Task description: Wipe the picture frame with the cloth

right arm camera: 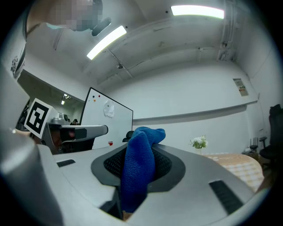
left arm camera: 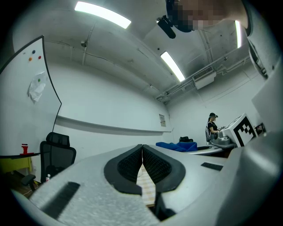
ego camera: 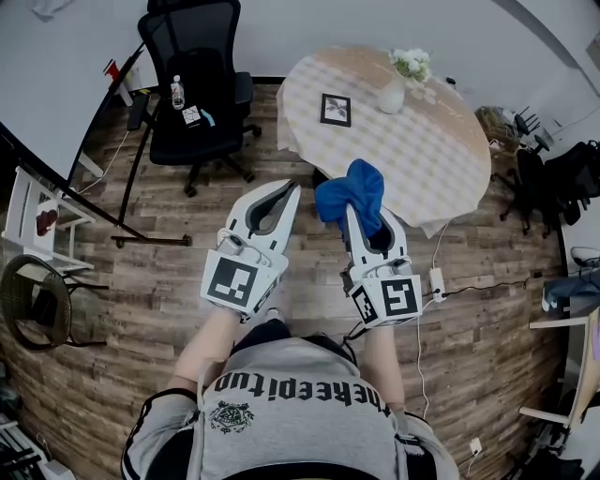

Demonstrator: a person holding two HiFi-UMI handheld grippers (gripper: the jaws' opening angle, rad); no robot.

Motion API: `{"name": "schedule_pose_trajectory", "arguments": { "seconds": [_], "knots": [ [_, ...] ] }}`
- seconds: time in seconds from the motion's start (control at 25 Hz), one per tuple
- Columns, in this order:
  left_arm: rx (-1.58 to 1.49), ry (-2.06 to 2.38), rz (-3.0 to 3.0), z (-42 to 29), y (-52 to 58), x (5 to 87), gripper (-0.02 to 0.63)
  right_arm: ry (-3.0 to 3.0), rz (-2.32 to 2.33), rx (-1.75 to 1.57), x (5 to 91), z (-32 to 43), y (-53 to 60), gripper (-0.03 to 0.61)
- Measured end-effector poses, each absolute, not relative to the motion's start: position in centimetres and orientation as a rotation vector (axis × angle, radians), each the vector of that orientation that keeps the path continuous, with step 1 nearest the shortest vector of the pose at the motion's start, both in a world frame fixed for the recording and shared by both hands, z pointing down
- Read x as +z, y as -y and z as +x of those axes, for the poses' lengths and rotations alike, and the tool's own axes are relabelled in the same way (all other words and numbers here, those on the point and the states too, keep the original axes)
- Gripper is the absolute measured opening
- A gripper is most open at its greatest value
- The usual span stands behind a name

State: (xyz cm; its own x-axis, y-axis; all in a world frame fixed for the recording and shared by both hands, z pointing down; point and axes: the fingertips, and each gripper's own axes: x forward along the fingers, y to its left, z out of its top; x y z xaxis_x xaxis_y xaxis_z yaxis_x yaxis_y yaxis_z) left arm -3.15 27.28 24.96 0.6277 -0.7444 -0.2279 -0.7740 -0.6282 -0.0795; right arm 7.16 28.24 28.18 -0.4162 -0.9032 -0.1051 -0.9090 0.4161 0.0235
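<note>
Two closed tools: your right tool [ego camera: 362,221] clamps the crumpled blue cloth [ego camera: 350,190], ready to wipe the small dark picture frame [ego camera: 335,110]; your left tool [ego camera: 287,188] is empty.

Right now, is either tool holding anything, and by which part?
The right tool grips the blue cloth by a bunched fold, a wad sticking out past its tips. The left tool is shut, holding nothing.

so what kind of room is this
Likely an office or lab workroom: there's a whiteboard, a black office chair and ceiling strip lights, plus a round table.
</note>
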Motion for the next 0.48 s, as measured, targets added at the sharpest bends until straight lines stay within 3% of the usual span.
{"name": "schedule_pose_trajectory", "arguments": {
  "seconds": [0.48],
  "knots": [
    [0.282, -1.201, -2.705, -4.9, -24.8, 25.2, 0.017, -2.497, -1.739, 0.118, 28.0, 6.3, -26.4, 0.106]
  ]
}}
